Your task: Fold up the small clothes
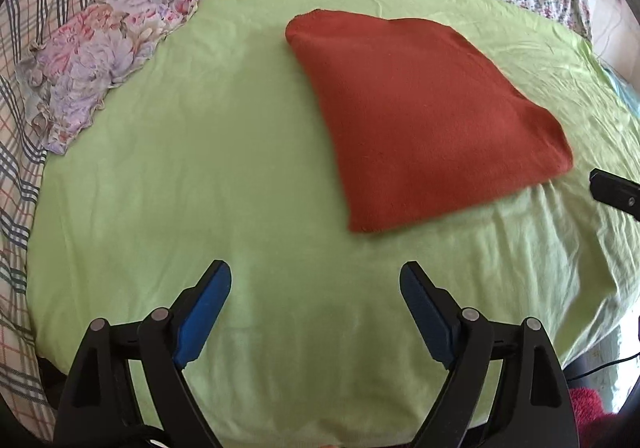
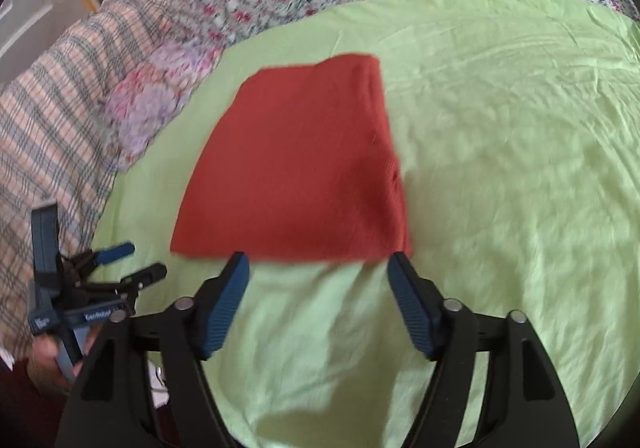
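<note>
Rust-red garment (image 1: 424, 120) lies folded flat on the green sheet (image 1: 200, 188), a neat four-sided packet, touched by nothing. Left gripper (image 1: 316, 288) hangs at about 7 o'clock from it, jaws wide apart, empty, only sheet between them. Right gripper (image 2: 318, 272) sits at the packet's near edge, 6 o'clock side, jaws spread, tips just beside the hem and pinching nothing. Crumpled floral cloth (image 1: 84, 64) waits at 9 o'clock, near the plaid bedding (image 1: 24, 168). Fold looks done.

Risks: the right tips are so near the hem that any forward drift could snag the edge and drag the layers open. The loose sheet could also bunch up if a jaw rakes it.
</note>
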`<state>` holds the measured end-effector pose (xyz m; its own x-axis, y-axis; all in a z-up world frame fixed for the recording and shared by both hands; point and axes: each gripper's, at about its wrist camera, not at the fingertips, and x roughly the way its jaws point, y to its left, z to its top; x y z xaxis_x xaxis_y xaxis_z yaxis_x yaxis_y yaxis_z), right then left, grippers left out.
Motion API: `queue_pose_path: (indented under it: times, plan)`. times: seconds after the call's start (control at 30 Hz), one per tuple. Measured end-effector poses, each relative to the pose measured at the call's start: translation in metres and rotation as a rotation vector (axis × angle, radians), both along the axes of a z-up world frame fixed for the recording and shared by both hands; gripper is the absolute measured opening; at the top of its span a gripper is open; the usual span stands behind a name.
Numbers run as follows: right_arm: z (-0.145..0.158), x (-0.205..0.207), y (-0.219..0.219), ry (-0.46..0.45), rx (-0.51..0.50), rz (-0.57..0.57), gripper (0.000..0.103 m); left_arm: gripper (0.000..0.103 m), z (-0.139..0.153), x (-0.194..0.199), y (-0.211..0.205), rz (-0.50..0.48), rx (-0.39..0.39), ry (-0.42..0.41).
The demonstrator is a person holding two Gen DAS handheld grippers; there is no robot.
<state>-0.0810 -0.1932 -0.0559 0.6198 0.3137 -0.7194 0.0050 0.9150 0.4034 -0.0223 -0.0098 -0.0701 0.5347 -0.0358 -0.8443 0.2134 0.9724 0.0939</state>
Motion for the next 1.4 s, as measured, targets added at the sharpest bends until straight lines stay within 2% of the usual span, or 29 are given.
queue_pose_path:
  times: [0.13,0.3,0.53,0.67,0.8,0.9,1.03,1.4]
  plan:
    - [0.005,0.0,0.003,-0.003,-0.048,0.01,0.077,0.089,0.01,0.004,-0.001,0.007,0.008,-0.022]
    - [0.017,0.008,-0.003,-0.036,-0.036,-0.013,0.079,0.089,0.024,0.027,0.001,0.052,-0.025,-0.047]
    - [0.024,0.021,0.001,-0.037,-0.055,-0.005,0.082,0.09,0.032,0.051,-0.012,0.104,0.03,-0.083]
    - [0.025,0.025,0.006,-0.039,-0.067,0.013,0.085,0.09,0.034,0.051,-0.016,0.108,0.032,-0.096]
    - [0.033,0.021,0.007,-0.075,-0.091,0.011,0.087,0.094,0.043,0.046,-0.018,0.115,0.045,-0.154]
    - [0.034,0.024,0.005,-0.079,-0.102,-0.001,0.093,0.094,0.044,0.047,-0.021,0.103,0.034,-0.147]
    - [0.032,0.03,0.004,-0.06,-0.111,0.004,0.093,0.094,0.046,0.044,-0.026,0.083,0.045,-0.161]
    - [0.023,0.051,0.018,-0.026,-0.113,0.062,0.093,0.094,0.037,0.047,-0.028,0.059,0.024,-0.133]
